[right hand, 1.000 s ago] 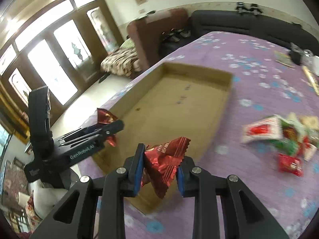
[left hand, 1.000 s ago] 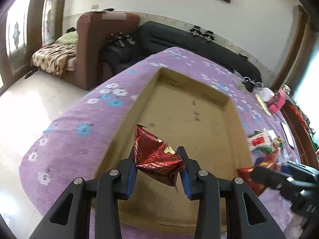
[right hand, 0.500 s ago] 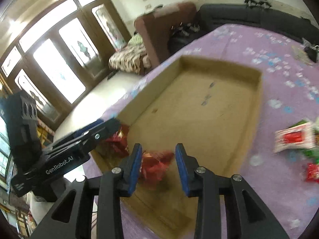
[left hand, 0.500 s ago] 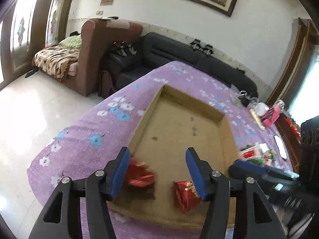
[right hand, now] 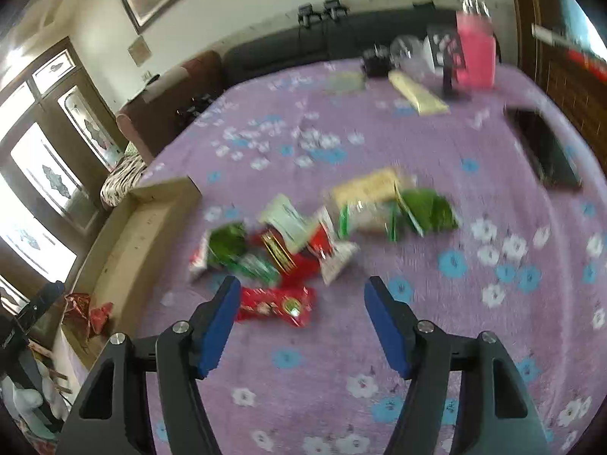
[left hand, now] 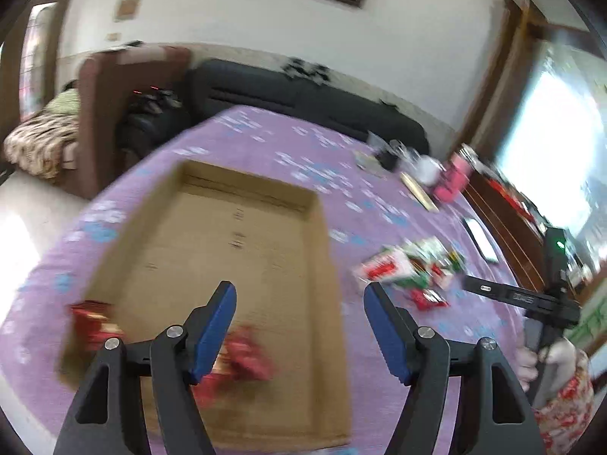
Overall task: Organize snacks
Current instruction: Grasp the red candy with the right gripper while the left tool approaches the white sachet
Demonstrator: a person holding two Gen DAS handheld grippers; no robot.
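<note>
A shallow cardboard tray (left hand: 318, 250) lies on the purple flowered tablecloth. Two red foil snack packets lie in its near end, one at the left corner (left hand: 93, 324) and one behind my left finger (left hand: 246, 356). My left gripper (left hand: 299, 326) is open and empty above the tray's near end. My right gripper (right hand: 302, 322) is open and empty above the cloth, just short of a red packet (right hand: 277, 305). Beyond it lies a pile of several green, white and red snack packets (right hand: 322, 227). The tray (right hand: 125, 227) and its red packets (right hand: 89, 313) show at the left.
A pink box (right hand: 476, 57), a black device, a clear bag and a yellow flat box (right hand: 417, 93) stand at the table's far end. A dark phone (right hand: 546, 151) lies at the right. The snack pile (left hand: 409, 269) sits right of the tray. Sofas stand behind the table.
Both grippers opened and dropped their red foil packets into the tray. The right gripper then swung right, toward the snack pile. The left gripper pulled back and turned right.
</note>
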